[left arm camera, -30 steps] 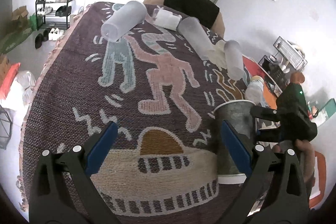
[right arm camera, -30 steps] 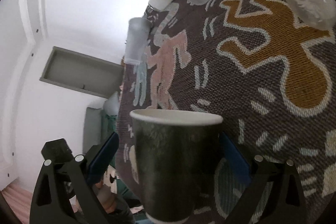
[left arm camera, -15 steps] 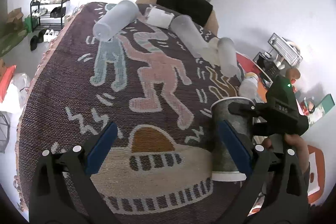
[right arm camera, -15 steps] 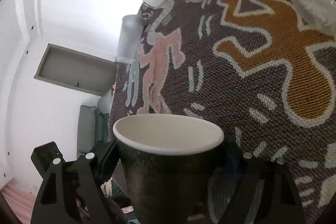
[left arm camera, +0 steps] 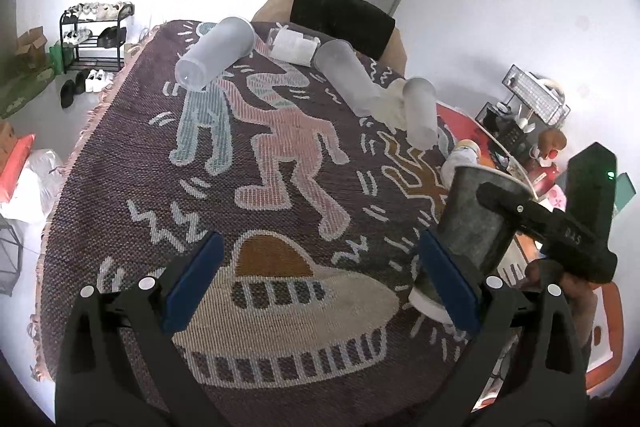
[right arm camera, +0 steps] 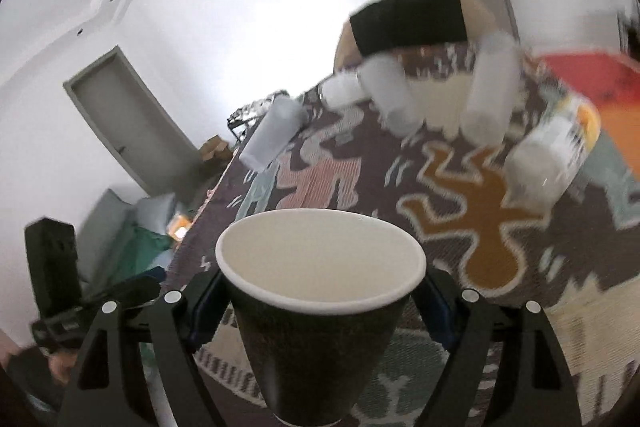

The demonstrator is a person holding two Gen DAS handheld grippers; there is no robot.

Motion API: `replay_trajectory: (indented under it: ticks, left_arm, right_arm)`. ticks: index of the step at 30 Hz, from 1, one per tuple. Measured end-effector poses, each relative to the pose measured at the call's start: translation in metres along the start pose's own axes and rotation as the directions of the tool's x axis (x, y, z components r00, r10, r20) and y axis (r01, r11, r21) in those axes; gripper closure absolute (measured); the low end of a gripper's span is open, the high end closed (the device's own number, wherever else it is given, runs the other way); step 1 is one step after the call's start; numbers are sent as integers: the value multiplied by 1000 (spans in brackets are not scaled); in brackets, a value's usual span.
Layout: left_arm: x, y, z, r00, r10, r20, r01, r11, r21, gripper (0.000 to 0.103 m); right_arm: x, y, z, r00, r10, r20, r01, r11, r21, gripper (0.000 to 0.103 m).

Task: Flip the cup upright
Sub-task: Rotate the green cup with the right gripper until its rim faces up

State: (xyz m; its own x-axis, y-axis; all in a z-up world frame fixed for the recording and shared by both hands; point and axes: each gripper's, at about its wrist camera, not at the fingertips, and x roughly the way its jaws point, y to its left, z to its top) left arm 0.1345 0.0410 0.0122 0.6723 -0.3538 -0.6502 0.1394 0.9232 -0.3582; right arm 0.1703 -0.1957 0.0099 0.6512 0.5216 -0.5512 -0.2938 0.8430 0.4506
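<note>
A dark paper cup with a white rim and white inside sits between my right gripper's blue pads, which are shut on it. Its open mouth tilts toward the camera. In the left wrist view the same cup stands at the right of the patterned cloth, leaning right, with the right gripper's black body on it. My left gripper is open and empty over the cloth, its right pad just beside the cup.
Several frosted plastic cups lie on their sides at the far end, such as one at the far left and one at the right. A white bottle lies near the right edge. A shoe rack stands on the floor.
The right gripper has rotated with the cup, so the cup's mouth now opens toward the right wrist camera. In the left wrist view the cup leans right. The left gripper stayed open.
</note>
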Motion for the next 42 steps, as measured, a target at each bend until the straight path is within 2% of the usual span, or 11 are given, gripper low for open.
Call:
replay_trajectory:
  ticks: [4,9,15,19,23,24,25,27,33,42]
  left_arm:
    - [-9,-2,-2,1000,4,18,-4,1000,1,6]
    - [-18,4,-5,999,6,38,-6,1000,-19,6]
    - [-24,15,-7,999,19,50,-17,999,-45,6]
    - [-23,20,-9,999,24,45,-21,998,-54,6]
    - [-22,18,-12,999,22,43,-20,998,-55,6]
    - [-22,18,-13,999,20,43,-18,998,-56,6]
    - [-22,17,-13,999,20,43,-17,998,-56,6]
    - [-21,14,-15,999,16,42,-14,998,-56,6]
    - [-32,4,-22,998,19,58,-18,1000,-24,6]
    - [-55,-11,-44,995,22,98,-25,999,26,6]
  right_arm:
    - [-8,8,-2,999,9,44,-7,999,-40,24]
    - [-7,32,-10,992,-20,123,39,988,-149,24]
    - [-2,62,-32,974,-49,219,113,949,-293,23]
    - [3,70,-44,969,-56,240,138,931,-339,22]
    - [1,67,-52,970,-56,236,135,933,-334,22]
    - [0,67,-53,972,-55,228,131,933,-334,19]
    - [-1,67,-55,974,-53,221,127,934,-334,12]
    - [-6,64,-56,979,-22,200,86,944,-318,7]
    - [-14,55,-58,991,-6,130,42,961,-273,8]
    - [-37,62,-80,996,1,90,26,955,-294,8]
